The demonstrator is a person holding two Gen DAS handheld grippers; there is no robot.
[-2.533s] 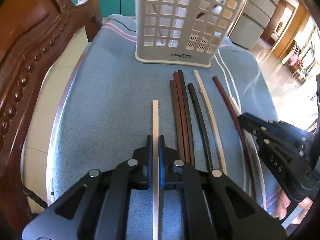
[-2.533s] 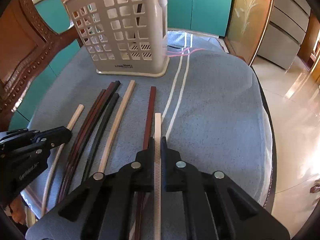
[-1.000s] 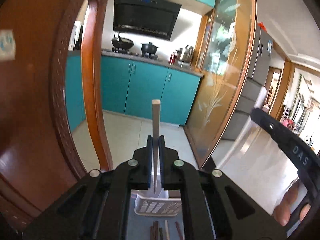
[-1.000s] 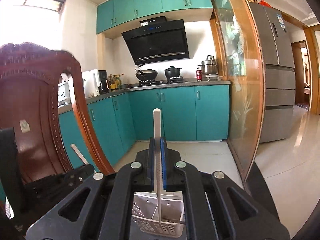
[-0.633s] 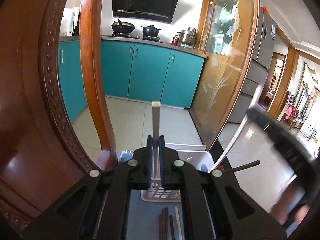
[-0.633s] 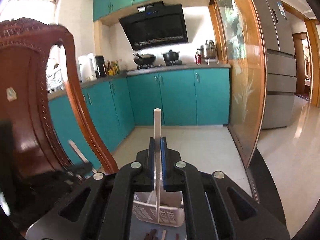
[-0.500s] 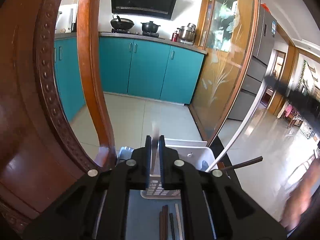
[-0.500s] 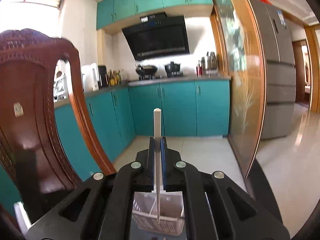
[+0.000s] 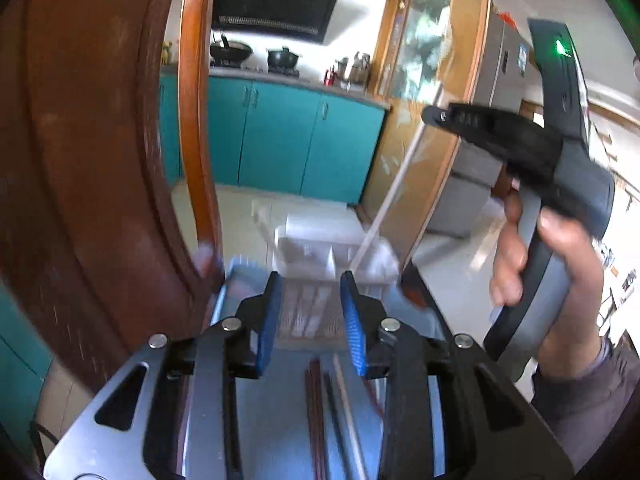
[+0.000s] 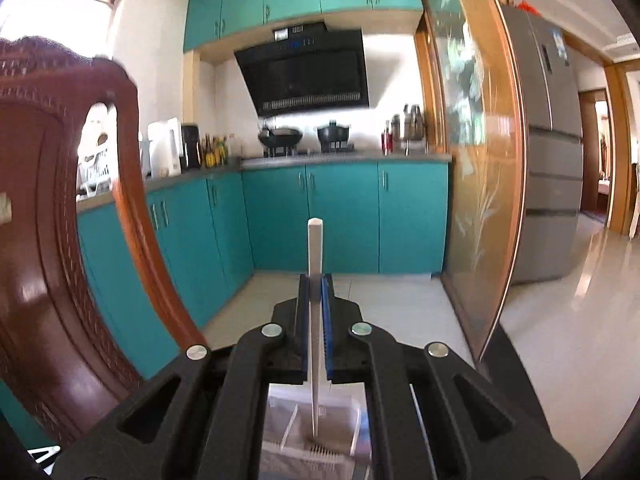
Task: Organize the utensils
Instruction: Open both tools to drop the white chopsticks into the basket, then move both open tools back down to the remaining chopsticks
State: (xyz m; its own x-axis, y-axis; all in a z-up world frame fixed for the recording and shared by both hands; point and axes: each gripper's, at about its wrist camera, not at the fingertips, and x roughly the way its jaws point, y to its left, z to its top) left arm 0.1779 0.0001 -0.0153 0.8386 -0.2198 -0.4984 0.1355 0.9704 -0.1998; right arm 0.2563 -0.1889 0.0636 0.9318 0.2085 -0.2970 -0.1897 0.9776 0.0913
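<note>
Right hand-held gripper point(image 10: 316, 320) pinches stiff, light white plastic chopstick point(image 10: 315, 264) mid-shaft above white slotted basket point(image 10: 316, 440); left hand-held gripper point(image 9: 310, 316) empty, jaws just parted.

White slotted plastic utensil basket point(image 9: 332, 248), blurred, seemingly upright on blue-clothed worktop point(image 9: 280, 408); white chopstick point(image 10: 315, 320) upright above it; dark and pale chopsticks point(image 9: 328, 412) lie flat just before it.

Black left gripper point(image 9: 310, 316) with blue pads point(image 9: 267, 322), silver screws; grey sleeve point(image 9: 584, 396).
</note>
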